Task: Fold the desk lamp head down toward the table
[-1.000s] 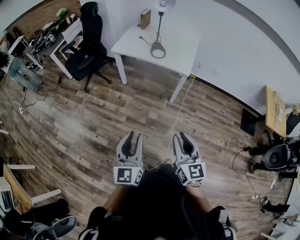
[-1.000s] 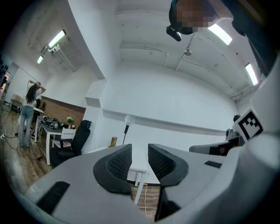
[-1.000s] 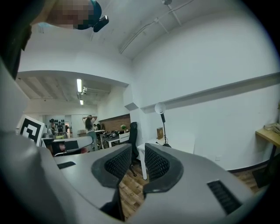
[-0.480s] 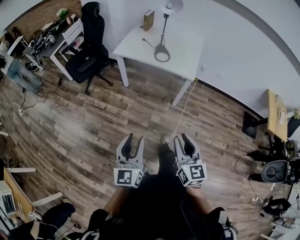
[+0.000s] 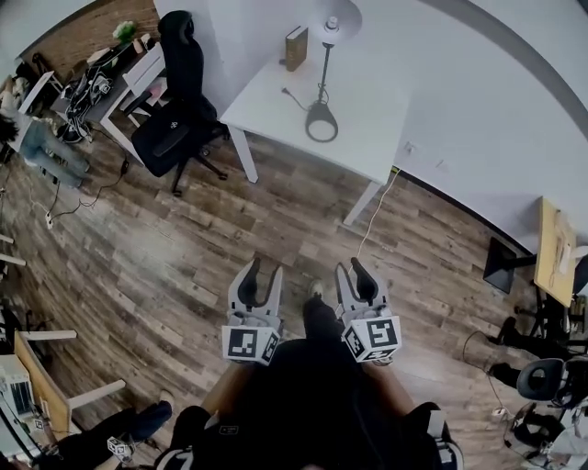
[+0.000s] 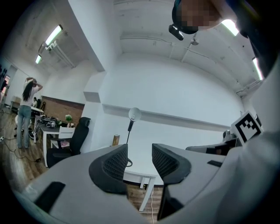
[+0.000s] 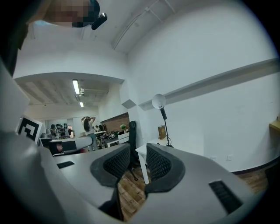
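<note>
Nothing was folded yet: the lamp (image 5: 323, 73) stood upright on the worktop (image 5: 366, 128), well apart from your left hand-held gripper (image 5: 265, 269) and right hand-held gripper (image 5: 350, 266), whose jaws had just been opening, empty.

Black office chair (image 5: 179, 101) beside cluttered desk (image 5: 129, 72); brown book (image 5: 296, 48) upright; white cable (image 5: 377, 216) across wood floor (image 5: 156, 257).

Desk lamp (image 5: 323, 75), upright (head raised), on table (image 5: 369, 124)

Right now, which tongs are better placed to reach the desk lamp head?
Right tongs, marginally: closer in line with the desk lamp head than the left tongs. Both have just been opening, empty and far off.
</note>
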